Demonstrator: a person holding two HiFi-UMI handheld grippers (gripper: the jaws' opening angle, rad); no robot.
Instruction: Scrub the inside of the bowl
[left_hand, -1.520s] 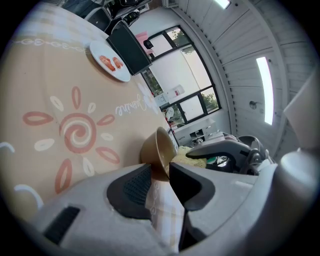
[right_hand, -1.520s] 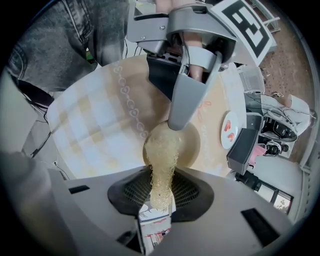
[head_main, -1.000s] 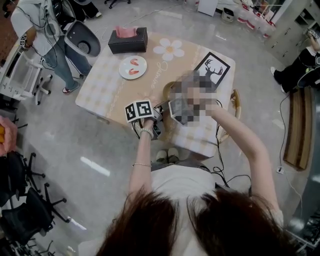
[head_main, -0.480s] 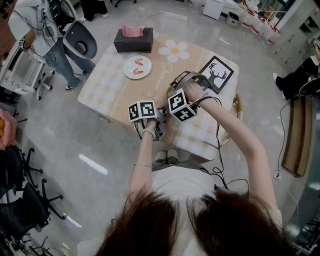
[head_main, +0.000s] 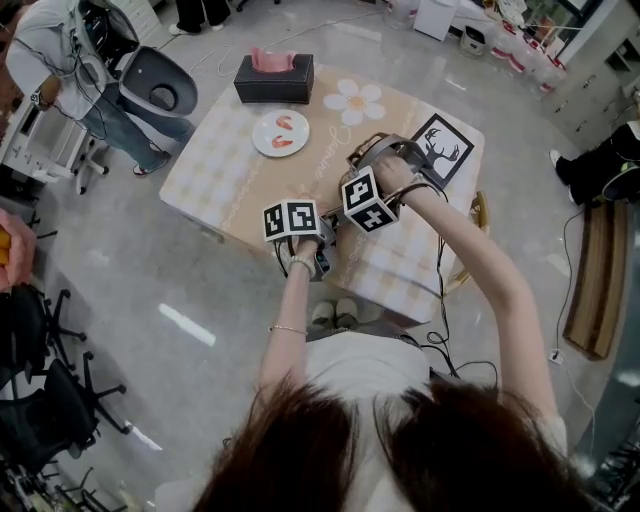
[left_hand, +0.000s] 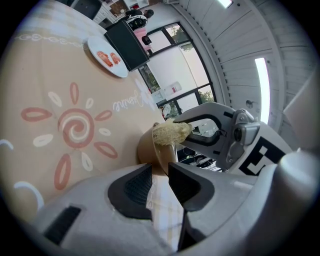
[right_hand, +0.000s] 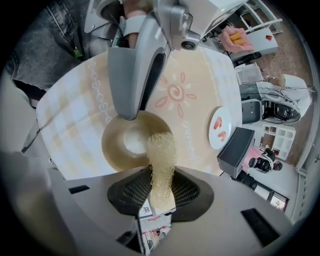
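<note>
Tan bowl (right_hand: 119, 150), fibrous scrubber (right_hand: 161, 155) at rim

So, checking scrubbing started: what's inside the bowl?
Only the tip of the loofah scrubber, held in the right gripper, at the bowl's inner wall; the pale bottom is bare. The scrubber and one of the left gripper's fingers hide parts of the wall.
</note>
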